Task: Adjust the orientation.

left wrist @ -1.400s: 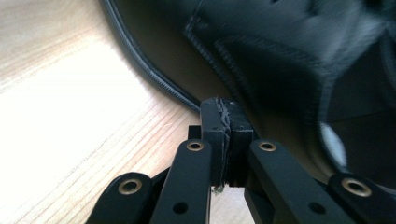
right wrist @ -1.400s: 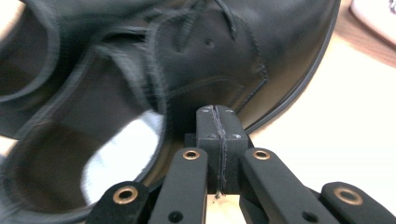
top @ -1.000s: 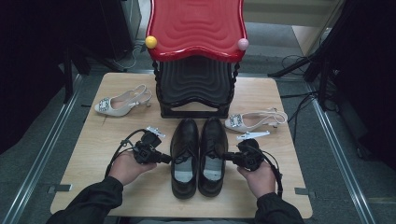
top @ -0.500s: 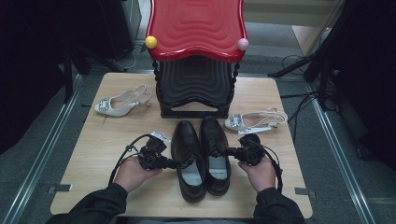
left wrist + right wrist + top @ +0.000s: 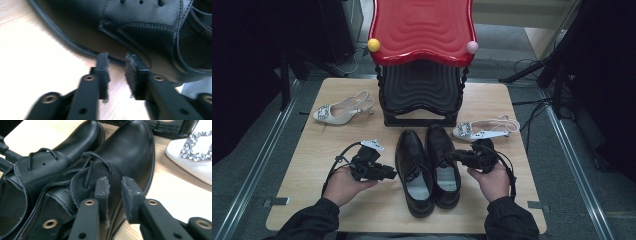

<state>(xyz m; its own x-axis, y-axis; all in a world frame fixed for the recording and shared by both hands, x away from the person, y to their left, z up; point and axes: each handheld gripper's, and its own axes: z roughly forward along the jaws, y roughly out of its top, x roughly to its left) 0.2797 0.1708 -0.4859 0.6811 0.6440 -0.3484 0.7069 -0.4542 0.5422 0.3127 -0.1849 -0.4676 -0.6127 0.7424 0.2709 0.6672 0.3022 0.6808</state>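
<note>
Light wooden tabletop [image 5: 362, 210], grey floor around, bears black lace-up shoes [image 5: 427, 167] between left gripper [image 5: 393, 174] and right gripper [image 5: 454, 156], jaws just opening, narrowly parted, holding nothing.

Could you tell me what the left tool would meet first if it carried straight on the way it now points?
Most likely the outer side of the left black lace-up shoe, just above its sole. The left tool, with nothing between its jaws, which have just been opening, points straight at it; whether they already touch is unclear.

Lab recording bay: wooden table [image 5: 362, 210] on metal rails [image 5: 259, 145], black curtains [image 5: 257, 60], floor cables [image 5: 532, 67].
</note>
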